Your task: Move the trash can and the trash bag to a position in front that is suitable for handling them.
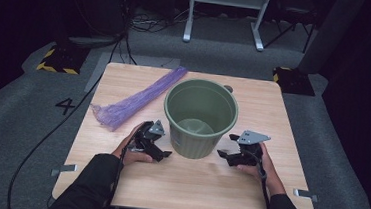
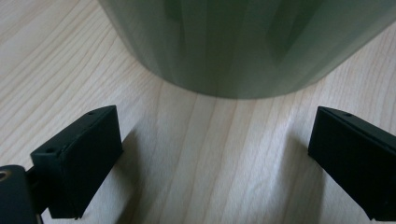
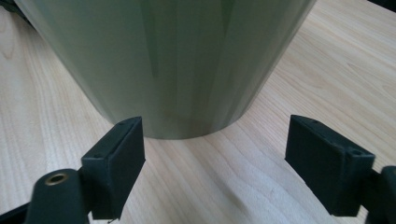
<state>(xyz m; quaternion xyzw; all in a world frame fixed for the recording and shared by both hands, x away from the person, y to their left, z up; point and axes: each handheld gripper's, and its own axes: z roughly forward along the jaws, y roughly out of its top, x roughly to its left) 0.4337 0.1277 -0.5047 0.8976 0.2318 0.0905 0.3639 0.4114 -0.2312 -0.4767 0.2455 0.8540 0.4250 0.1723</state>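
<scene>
Standing upright near the middle of a light wooden table is a green plastic bucket, its mouth open to the high view and its inside looking bare apart from a pale patch at the bottom. A person's two hands rest on the tabletop on either side of its base, each holding a black two-jaw gripper aimed inward at the bucket wall. The left gripper has its jaws spread wide with only wood grain between them, the bucket's lower edge just ahead of them and not touched. The right gripper is likewise spread wide (its view sits a little closer to the base), gripping nothing. A bundle of purple mesh netting lies slantwise on the table's far left part, beside the bucket but apart from it.
</scene>
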